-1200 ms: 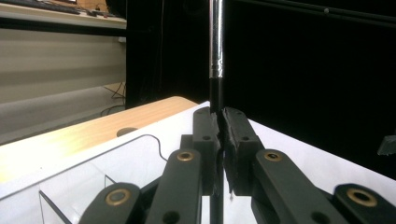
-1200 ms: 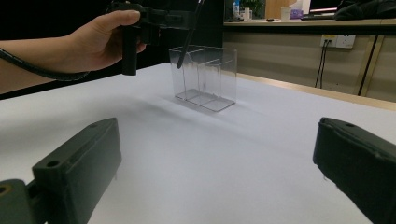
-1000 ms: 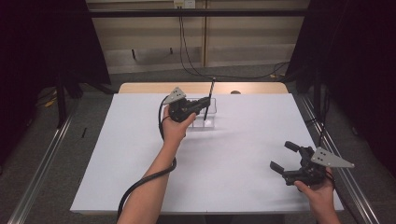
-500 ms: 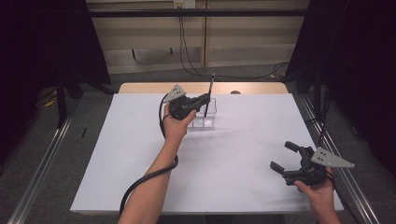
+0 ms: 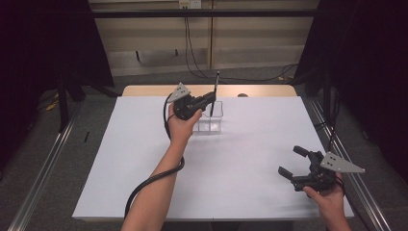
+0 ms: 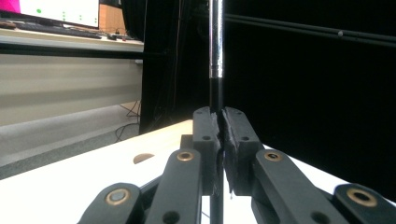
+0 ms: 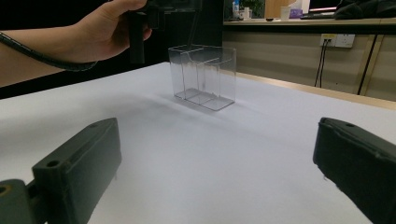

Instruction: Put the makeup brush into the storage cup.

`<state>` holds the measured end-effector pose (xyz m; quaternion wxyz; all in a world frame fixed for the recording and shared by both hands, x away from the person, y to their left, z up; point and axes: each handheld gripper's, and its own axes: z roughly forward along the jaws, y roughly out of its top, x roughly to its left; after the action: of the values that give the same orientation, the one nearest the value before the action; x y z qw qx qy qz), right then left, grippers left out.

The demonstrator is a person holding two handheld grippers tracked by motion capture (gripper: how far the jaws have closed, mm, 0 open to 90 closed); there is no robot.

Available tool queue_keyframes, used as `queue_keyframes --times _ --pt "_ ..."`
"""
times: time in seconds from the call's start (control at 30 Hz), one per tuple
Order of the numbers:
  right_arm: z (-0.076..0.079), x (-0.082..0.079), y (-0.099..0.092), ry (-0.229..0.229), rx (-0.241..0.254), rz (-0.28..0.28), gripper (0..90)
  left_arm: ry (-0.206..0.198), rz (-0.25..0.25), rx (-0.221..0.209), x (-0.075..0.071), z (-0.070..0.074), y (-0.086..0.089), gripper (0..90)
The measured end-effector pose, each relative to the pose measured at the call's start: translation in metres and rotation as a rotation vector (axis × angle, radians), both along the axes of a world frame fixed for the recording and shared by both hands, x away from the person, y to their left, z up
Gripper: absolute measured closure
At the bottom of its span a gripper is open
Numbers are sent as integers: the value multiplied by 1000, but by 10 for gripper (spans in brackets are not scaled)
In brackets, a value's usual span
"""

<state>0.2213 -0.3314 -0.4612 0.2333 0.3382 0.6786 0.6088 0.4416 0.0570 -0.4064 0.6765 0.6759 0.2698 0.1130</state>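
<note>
My left gripper [image 5: 210,99] is shut on a thin upright rod [image 5: 216,84], black below and silvery above, over the far side of the white table. In the left gripper view the pads [image 6: 205,135] pinch the rod [image 6: 215,42] near its black lower part. A clear plastic box [image 5: 211,121] with inner dividers stands right under it; the rod's lower end seems to reach into the box's top. My right gripper [image 5: 292,160] is held low at the table's near right corner, open, nothing between its jaws. From there the box [image 7: 203,77] and the left hand [image 7: 107,32] show ahead.
The white table [image 5: 144,159] has bare room between the box and the right gripper. A black cable [image 5: 144,185] trails along the left forearm. A wooden strip [image 5: 260,90] runs along the far edge, and metal rails [image 5: 43,173] flank the table.
My left gripper has risen slightly, lifting the rod a little higher above the box. The right gripper has not moved.
</note>
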Motion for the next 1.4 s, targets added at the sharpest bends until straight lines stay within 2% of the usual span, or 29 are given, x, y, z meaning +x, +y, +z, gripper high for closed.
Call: queue_keyframes --times 0.1,0.5,0.57,0.73,0.87,1.13,1.4 --pt "0 0 0 -1 1 -1 9 1 12 -15 1 1 0 843" --pt "0 0 -1 -1 4 -3 9 -15 39 -25 6 3 1 842" --pt "0 0 -1 -1 4 -4 9 -20 43 -13 7 3 1 842" --pt "0 0 -1 -2 3 -4 9 -26 53 -26 8 4 -1 842" --pt "0 0 -1 -1 3 -2 9 -35 63 -12 9 6 1 842" --pt "0 0 -1 -1 2 -2 9 -28 84 -30 12 3 2 842" --pt "0 0 -1 -1 2 -2 9 -35 98 -15 13 1 5 842"
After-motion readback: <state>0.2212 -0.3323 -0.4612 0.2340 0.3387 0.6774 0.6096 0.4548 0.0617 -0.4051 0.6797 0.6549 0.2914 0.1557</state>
